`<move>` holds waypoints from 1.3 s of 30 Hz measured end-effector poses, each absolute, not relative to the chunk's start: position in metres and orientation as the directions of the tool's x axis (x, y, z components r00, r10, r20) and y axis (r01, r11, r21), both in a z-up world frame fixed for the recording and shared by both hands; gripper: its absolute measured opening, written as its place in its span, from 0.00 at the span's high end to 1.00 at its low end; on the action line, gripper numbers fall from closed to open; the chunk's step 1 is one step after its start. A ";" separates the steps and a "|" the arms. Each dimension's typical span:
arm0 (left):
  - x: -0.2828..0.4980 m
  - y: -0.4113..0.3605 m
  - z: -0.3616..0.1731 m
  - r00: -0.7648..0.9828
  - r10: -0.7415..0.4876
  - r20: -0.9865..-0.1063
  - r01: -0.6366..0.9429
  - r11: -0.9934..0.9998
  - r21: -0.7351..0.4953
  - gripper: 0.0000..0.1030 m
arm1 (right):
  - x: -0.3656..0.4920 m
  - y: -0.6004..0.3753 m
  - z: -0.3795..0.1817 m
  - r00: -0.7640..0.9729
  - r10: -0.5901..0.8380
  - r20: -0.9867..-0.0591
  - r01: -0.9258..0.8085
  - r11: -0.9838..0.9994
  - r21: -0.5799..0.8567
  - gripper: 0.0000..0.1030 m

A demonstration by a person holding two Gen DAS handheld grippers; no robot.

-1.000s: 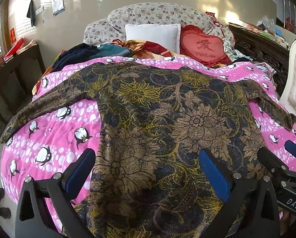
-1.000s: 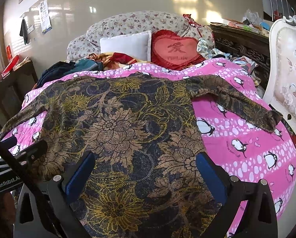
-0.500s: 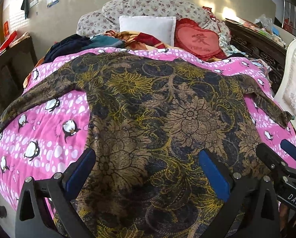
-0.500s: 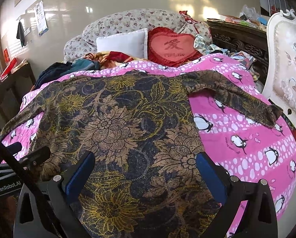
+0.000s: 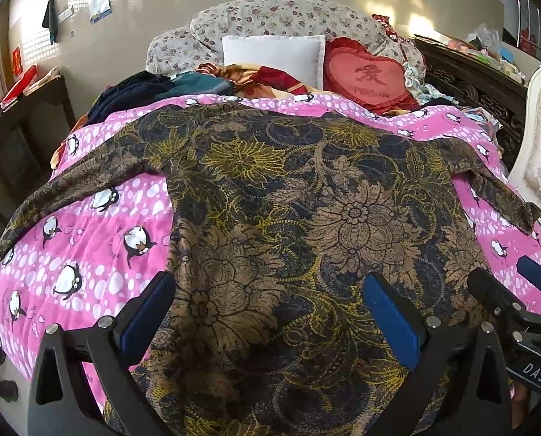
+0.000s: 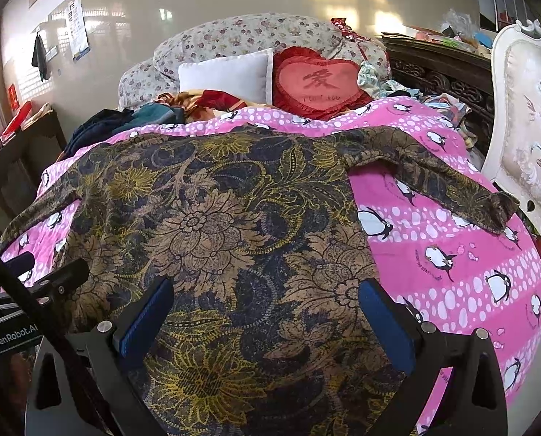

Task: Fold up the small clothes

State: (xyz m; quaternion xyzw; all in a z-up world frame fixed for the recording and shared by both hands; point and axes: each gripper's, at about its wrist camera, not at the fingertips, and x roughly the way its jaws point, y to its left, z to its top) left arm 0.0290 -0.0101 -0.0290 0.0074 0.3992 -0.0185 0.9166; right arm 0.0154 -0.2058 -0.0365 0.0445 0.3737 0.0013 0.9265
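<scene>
A dark floral long-sleeved top (image 5: 288,225) lies spread flat on a pink penguin quilt (image 5: 100,239), sleeves stretched out to both sides; it also shows in the right wrist view (image 6: 212,225). My left gripper (image 5: 270,312) is open and empty above the top's lower hem. My right gripper (image 6: 267,312) is open and empty, also above the lower hem, to the right of the left one. The right gripper's tip (image 5: 506,298) shows at the left view's right edge, and the left gripper's tip (image 6: 52,279) at the right view's left edge.
At the bed's head lie a white pillow (image 5: 274,54), a red heart cushion (image 5: 368,76), floral pillows (image 5: 288,18) and crumpled clothes (image 5: 150,91). A dark cabinet (image 5: 20,130) stands on the left. A white upholstered chair (image 6: 524,123) and a carved dark sideboard (image 6: 441,72) stand on the right.
Both views have shifted slightly over the top's hem, the bed's head sitting a little higher half a second ago than before or now. Both grippers stay open and the top has not moved.
</scene>
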 end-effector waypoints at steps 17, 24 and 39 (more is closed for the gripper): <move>0.033 -0.004 -0.037 0.645 -0.089 -0.759 0.039 0.996 -0.084 0.14 | 0.017 -0.203 -0.039 0.713 0.050 -0.699 0.019 0.996 0.090 0.00; 0.035 -0.005 -0.038 0.647 -0.071 -0.760 0.034 0.997 -0.064 0.14 | 0.018 -0.202 -0.039 0.713 0.050 -0.700 0.019 0.996 0.091 0.00; 0.037 -0.006 -0.038 0.652 -0.050 -0.757 0.028 0.999 -0.042 0.14 | 0.024 -0.201 -0.045 0.701 0.053 -0.712 0.016 0.996 0.090 0.00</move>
